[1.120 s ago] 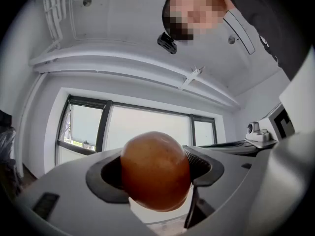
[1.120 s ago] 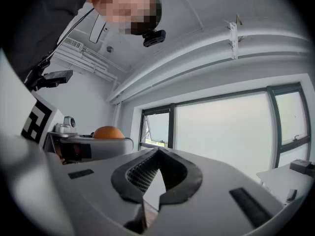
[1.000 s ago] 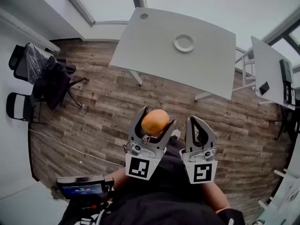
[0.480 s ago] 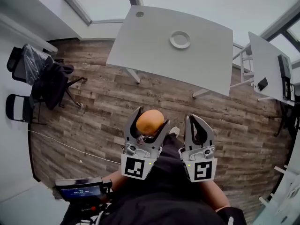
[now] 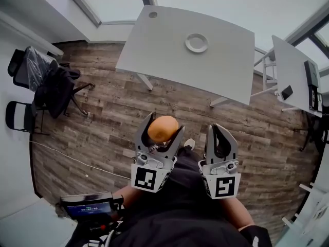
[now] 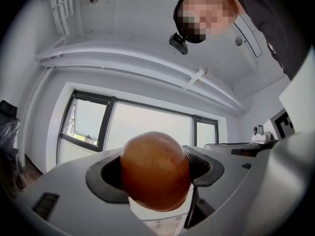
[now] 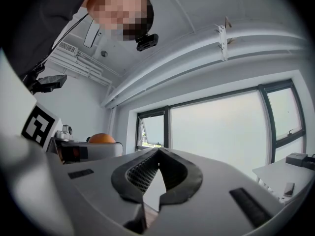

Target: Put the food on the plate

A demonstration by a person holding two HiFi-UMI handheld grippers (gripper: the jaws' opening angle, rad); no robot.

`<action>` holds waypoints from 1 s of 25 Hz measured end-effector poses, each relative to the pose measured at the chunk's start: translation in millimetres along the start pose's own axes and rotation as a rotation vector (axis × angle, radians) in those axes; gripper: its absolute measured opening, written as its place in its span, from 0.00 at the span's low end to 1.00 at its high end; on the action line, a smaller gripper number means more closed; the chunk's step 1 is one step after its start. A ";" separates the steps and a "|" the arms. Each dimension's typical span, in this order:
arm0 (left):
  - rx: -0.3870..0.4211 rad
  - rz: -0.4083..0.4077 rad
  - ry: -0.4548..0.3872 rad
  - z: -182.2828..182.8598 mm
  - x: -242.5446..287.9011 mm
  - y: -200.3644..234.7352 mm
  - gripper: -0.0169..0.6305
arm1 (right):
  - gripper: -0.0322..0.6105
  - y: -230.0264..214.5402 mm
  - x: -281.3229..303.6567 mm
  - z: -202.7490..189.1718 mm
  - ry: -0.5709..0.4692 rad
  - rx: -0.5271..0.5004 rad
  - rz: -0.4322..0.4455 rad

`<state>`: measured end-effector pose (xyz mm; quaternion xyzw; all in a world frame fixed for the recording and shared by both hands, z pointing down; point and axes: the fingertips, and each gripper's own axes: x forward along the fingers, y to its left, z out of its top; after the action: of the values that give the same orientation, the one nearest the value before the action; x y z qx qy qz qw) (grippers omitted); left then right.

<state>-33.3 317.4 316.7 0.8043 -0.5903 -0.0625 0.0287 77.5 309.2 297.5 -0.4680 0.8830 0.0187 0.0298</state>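
My left gripper (image 5: 160,131) is shut on an orange (image 5: 163,129), a round orange fruit held over the wooden floor. In the left gripper view the orange (image 6: 155,171) fills the space between the jaws of the left gripper (image 6: 156,173), which points up toward the window. My right gripper (image 5: 221,138) is beside it, shut with nothing in it; its jaw tips meet in the right gripper view (image 7: 157,172), where the orange (image 7: 102,138) shows at the left. A small white plate (image 5: 196,42) lies on the white table (image 5: 154,50) far ahead.
A second white table (image 5: 294,71) with dark devices stands at the right. Black chairs (image 5: 49,86) with a dark jacket stand at the left by the wall. A hand-held screen (image 5: 87,208) shows at the bottom left. Wooden floor lies between me and the table.
Both grippers have stayed close to my body. The left gripper with the orange has shifted slightly left and up in the picture. The table sits a little higher in view.
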 end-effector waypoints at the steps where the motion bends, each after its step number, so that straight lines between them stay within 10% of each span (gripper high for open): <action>1: -0.003 0.002 -0.005 0.8 0.8 -1.5 0.53 | 0.06 -2.5 -0.6 0.9 0.000 -0.001 0.000; 25: 0.024 0.122 0.021 -18.9 9.3 -34.1 0.53 | 0.06 -60.8 -30.5 -14.7 -0.003 -0.004 0.053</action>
<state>4.2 318.3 330.7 0.7675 -0.6387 -0.0450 0.0293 144.4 299.4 313.9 -0.4444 0.8951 0.0219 0.0297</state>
